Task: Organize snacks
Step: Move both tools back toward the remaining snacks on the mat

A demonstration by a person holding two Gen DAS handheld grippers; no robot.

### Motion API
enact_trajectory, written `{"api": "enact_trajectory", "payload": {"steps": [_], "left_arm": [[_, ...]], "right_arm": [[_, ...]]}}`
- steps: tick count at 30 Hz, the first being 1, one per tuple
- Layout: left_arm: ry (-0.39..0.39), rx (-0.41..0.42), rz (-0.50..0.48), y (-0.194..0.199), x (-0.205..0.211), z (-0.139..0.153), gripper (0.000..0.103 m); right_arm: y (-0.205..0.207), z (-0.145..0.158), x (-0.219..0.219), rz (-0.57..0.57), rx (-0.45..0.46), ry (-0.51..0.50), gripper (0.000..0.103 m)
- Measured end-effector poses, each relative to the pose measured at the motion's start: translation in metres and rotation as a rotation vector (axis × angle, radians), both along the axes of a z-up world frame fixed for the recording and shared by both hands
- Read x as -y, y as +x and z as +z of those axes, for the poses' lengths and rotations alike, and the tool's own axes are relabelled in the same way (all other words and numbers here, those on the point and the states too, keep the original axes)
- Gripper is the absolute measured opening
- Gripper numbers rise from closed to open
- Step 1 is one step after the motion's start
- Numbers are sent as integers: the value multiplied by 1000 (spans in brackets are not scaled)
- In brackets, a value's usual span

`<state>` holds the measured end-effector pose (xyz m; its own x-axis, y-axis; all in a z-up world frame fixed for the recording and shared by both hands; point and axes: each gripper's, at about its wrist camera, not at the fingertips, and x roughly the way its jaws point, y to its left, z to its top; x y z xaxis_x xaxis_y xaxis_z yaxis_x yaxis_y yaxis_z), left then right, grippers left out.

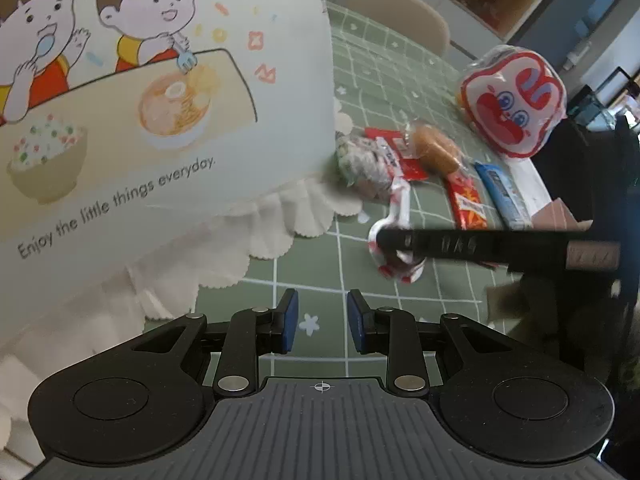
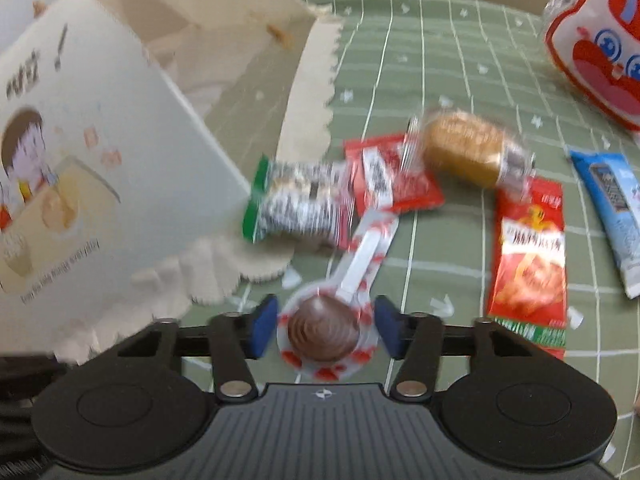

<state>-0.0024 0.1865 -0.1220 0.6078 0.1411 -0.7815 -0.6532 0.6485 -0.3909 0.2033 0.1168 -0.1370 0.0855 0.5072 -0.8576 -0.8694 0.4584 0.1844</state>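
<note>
A white storage box (image 1: pixel 160 92) with a cartoon of two children eating stands at the left; it also shows in the right wrist view (image 2: pixel 100 152), open at the top. My right gripper (image 2: pixel 326 330) has its blue pads on either side of a chocolate swirl candy in a red-and-white wrapper (image 2: pixel 322 330), touching or nearly touching it; the candy also shows in the left wrist view (image 1: pixel 394 240). My left gripper (image 1: pixel 322 322) is open and empty above the green cloth, just in front of the box.
On the green checked tablecloth (image 2: pixel 420 60) lie a green-edged cracker pack (image 2: pixel 296 204), a red sachet (image 2: pixel 388 176), a wrapped bun (image 2: pixel 472 152), a red snack packet (image 2: pixel 532 256), a blue bar (image 2: pixel 612 208) and a red-and-white bag with a face (image 2: pixel 596 40). Chairs stand behind.
</note>
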Motion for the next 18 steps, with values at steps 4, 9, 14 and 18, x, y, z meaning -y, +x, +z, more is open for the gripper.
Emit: {"api": "enact_trajectory", "payload": {"steps": [4, 9, 14, 18], "left_arm": [[1, 9, -50, 13, 0, 1, 30], [30, 16, -165, 53, 9, 8, 30], [38, 25, -271, 118, 20, 10, 30], [25, 33, -255, 171, 22, 4, 30]], "right_arm": [[-4, 5, 18, 21, -10, 4, 45], [-3, 22, 81, -98, 17, 28, 45], [1, 27, 172, -276, -22, 37, 45], [1, 23, 239, -454, 21, 11, 45]]}}
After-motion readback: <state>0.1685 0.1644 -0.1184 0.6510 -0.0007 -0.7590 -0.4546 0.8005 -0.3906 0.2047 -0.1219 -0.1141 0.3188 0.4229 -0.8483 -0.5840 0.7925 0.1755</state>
